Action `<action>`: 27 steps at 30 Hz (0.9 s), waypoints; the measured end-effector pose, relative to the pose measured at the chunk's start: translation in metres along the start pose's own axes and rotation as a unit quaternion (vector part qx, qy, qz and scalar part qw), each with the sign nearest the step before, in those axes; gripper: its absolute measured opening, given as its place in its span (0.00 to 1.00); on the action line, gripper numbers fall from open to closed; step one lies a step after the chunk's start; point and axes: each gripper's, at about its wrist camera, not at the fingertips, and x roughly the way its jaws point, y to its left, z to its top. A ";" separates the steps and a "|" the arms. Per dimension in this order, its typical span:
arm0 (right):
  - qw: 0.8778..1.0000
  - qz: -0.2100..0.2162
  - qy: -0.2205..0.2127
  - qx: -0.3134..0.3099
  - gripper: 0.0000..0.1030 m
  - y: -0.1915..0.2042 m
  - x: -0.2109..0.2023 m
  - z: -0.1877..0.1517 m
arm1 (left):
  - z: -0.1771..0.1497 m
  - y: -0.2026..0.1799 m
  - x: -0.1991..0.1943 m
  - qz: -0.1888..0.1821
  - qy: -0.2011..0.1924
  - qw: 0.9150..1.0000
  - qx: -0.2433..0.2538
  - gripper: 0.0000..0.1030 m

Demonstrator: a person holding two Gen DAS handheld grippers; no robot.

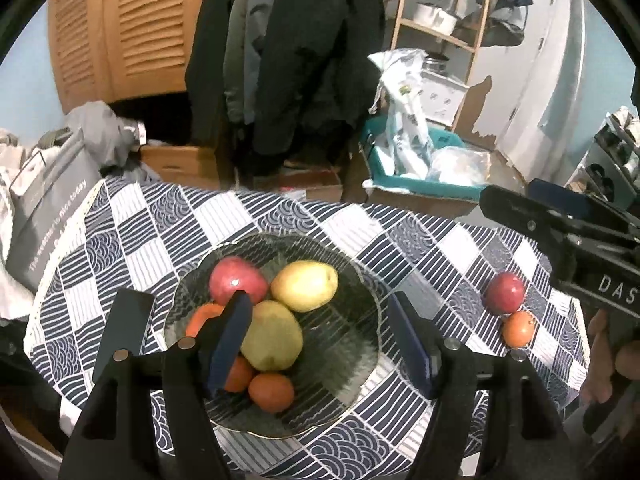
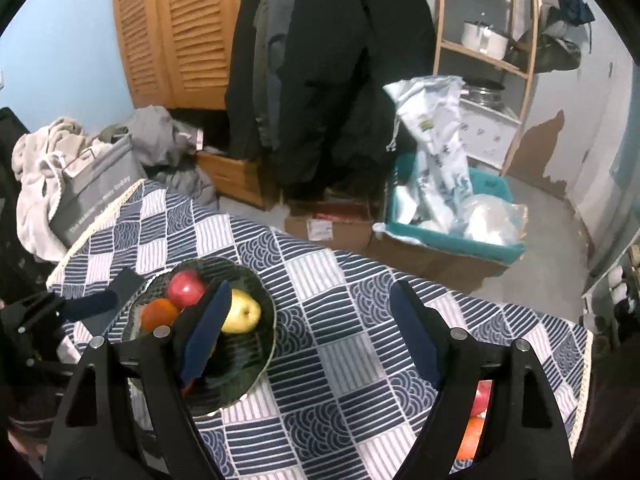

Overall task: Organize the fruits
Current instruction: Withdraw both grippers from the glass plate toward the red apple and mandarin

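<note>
A dark glass plate (image 1: 344, 360) on the checked tablecloth holds a red apple (image 1: 236, 280), a yellow pear (image 1: 306, 286), a greenish pear (image 1: 272, 336) and three oranges, one at the front (image 1: 272, 392). My left gripper (image 1: 320, 304) hovers over the plate, open and holding nothing. A second red apple (image 1: 505, 292) and an orange (image 1: 518, 329) lie on the cloth to the right. My right gripper (image 2: 310, 292) is open over bare cloth beside the plate (image 2: 240, 380). That apple (image 2: 482, 394) and orange (image 2: 472, 436) peek out behind its right finger.
The table (image 2: 360, 360) ends at a lace-trimmed edge on the right. Beyond it are hanging coats (image 2: 328, 80), a teal bin with bags (image 2: 452, 236), cardboard boxes and a wooden shelf. A grey bag (image 1: 52, 216) and laundry sit at the left.
</note>
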 end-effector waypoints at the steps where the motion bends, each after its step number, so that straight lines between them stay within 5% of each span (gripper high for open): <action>1: 1.000 -0.003 -0.004 -0.001 0.80 -0.002 -0.004 0.000 | 0.001 -0.002 -0.002 -0.001 -0.004 1.000 0.002 0.70; 27: 0.998 -0.047 -0.038 0.026 0.82 -0.056 -0.077 -0.027 | 0.020 -0.059 -0.033 -0.036 -0.050 0.997 0.047 0.79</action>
